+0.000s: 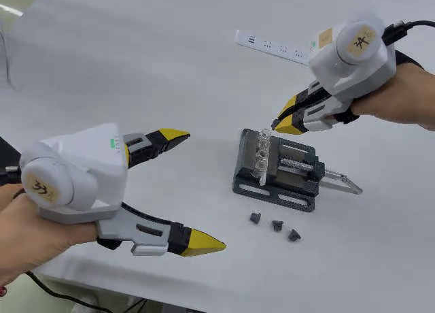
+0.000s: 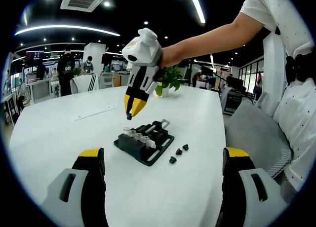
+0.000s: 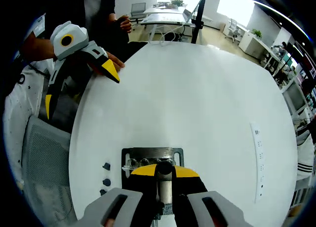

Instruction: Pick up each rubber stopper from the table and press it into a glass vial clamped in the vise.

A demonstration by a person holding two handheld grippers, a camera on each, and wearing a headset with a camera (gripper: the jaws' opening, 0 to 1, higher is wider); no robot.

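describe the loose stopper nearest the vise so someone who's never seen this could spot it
On the white table sits a dark vise clamping a row of glass vials. Three small dark stoppers lie in a line beside its base. The one to pick is the end stopper on the vials' side, closest to the base.

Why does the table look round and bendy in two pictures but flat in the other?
Left gripper view and right gripper view: fisheye lenses bend the table into a curve; head view: it looks flat, with soft shadows by the vise.
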